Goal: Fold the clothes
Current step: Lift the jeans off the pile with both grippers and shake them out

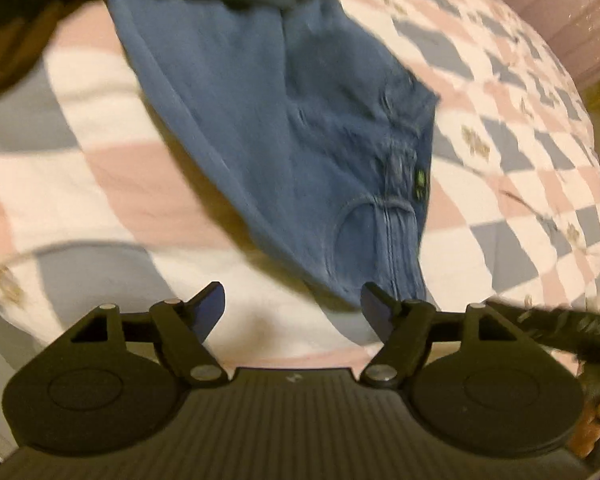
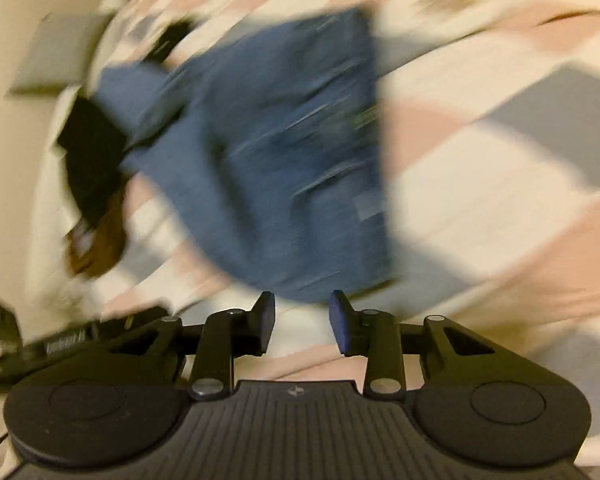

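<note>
A pair of blue jeans [image 1: 284, 120] lies folded over on the checked bedspread [image 1: 80, 152], with the waistband and a small green tag toward my left gripper. My left gripper [image 1: 292, 300] hangs open just short of the waistband corner, nothing between its fingers. In the right wrist view the same jeans [image 2: 284, 160] appear as a blurred blue mass ahead. My right gripper [image 2: 302, 314] is open with a narrower gap, just short of the jeans' near edge and holding nothing.
The pink, grey and white checked bedspread [image 2: 480, 160] fills both views. A dark garment [image 2: 92, 152] lies at the jeans' far left end. A hand shows at the lower right edge of the left wrist view. A pale wall [image 2: 4, 60] borders the bed.
</note>
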A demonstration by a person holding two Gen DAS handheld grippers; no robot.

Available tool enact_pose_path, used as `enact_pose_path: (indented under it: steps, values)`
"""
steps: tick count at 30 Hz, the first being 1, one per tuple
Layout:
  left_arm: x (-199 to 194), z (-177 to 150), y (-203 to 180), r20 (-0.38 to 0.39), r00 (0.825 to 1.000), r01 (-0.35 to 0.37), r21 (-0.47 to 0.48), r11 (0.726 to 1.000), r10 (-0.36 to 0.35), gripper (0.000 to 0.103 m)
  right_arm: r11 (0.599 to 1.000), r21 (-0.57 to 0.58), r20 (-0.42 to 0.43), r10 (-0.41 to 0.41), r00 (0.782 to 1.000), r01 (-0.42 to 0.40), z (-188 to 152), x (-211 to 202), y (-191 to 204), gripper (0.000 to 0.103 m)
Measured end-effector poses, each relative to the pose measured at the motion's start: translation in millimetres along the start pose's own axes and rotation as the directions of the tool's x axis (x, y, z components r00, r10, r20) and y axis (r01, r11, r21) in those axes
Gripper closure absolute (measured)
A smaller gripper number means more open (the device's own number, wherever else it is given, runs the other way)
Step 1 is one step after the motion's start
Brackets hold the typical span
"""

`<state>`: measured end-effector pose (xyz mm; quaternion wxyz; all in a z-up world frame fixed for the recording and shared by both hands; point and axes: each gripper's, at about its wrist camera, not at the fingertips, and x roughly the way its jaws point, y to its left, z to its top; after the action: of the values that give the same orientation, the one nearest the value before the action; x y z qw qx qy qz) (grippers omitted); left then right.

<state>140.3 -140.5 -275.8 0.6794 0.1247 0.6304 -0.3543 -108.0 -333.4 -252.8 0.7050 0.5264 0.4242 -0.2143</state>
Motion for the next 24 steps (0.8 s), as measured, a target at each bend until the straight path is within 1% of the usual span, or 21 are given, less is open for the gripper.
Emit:
enact_pose_path:
  steps: [2,3,4,6,7,8,9,11,13,15,16,18,20,21,22,23,24]
  values:
    - [25.3,-7.3,1.3,-0.030,0.999,0.018,-0.044,0.999,-0.020,0.031,0.996,0.062,0.059,-0.065,0.996,0.061,3.9,-15.8,-20.7,0.067]
    - [37.3,-12.3,2.5,-0.047,0.998,0.030,-0.075,0.997,-0.033,0.031,0.992,0.104,0.085,-0.084,0.993,0.075,2.5,-22.7,-29.7,0.067]
    - [50.8,-17.1,6.5,-0.067,0.996,0.053,-0.124,0.991,-0.062,0.031,0.986,0.144,0.106,-0.096,0.990,0.080,0.3,-28.6,-38.0,0.067]
    - [69.9,-24.7,8.1,-0.080,0.990,0.095,-0.231,0.968,-0.116,0.031,0.979,0.186,0.120,-0.109,0.987,0.086,-4.2,-33.5,-47.2,0.066]
    - [76.4,-30.1,7.9,-0.069,0.988,0.115,-0.274,0.955,-0.139,0.031,0.975,0.204,0.124,-0.115,0.986,0.088,-6.5,-35.3,-51.2,0.066]
    - [80.6,-33.9,6.2,-0.040,0.986,0.139,-0.326,0.935,-0.161,0.031,0.975,0.202,0.116,-0.117,0.986,0.092,-7.6,-35.9,-53.5,0.066]
    - [84.9,-37.8,4.5,-0.010,0.983,0.164,-0.376,0.912,-0.182,0.031,0.978,0.188,0.104,-0.116,0.988,0.095,-8.1,-35.1,-54.1,0.065]
    - [90.7,-43.5,1.8,0.044,0.980,0.191,-0.449,0.873,-0.192,0.031,0.986,0.135,0.074,-0.108,0.991,0.097,-4.6,-33.2,-55.7,0.062]
    - [99.2,-50.4,2.0,0.115,0.975,0.221,-0.533,0.817,-0.189,0.031,0.993,0.066,0.034,-0.105,0.994,0.103,2.7,-26.9,-55.6,0.061]
    - [111.0,-56.6,1.6,0.172,0.972,0.232,-0.629,0.742,-0.158,0.032,0.996,-0.004,-0.013,-0.085,0.996,0.085,18.2,-17.5,-61.5,0.061]
    - [118.2,-61.0,1.2,0.200,0.970,0.240,-0.678,0.694,-0.140,0.032,0.997,-0.038,-0.037,-0.073,0.997,0.072,26.7,-12.5,-65.0,0.061]
    - [130.6,-69.2,-4.2,0.245,0.963,0.259,-0.731,0.631,-0.112,0.032,0.991,-0.126,-0.068,-0.050,0.996,0.041,47.9,-0.8,-72.7,0.061]
    - [140.9,-80.4,-19.3,0.284,0.956,0.269,-0.743,0.613,-0.076,0.033,0.974,-0.222,-0.089,-0.053,0.995,0.032,78.3,15.1,-78.9,0.061]
    - [146.0,-85.9,-26.8,0.302,0.951,0.274,-0.748,0.604,-0.057,0.035,0.965,-0.260,-0.092,-0.052,0.994,0.026,94.0,22.9,-80.5,0.059]
    - [149.1,-89.1,-33.3,0.314,0.948,0.277,-0.743,0.609,-0.048,0.037,0.955,-0.296,-0.091,-0.038,0.995,0.009,113.9,32.7,-80.4,0.059]
    - [150.6,-91.1,-41.4,0.331,0.943,0.278,-0.734,0.620,-0.030,0.050,0.945,-0.328,-0.090,-0.024,0.996,-0.007,133.2,42.6,-78.6,0.059]
    - [152.4,-93.3,-46.8,0.361,0.932,0.295,-0.719,0.629,-0.025,0.074,0.934,-0.356,-0.088,-0.005,0.996,-0.027,151.8,52.4,-75.3,0.059]
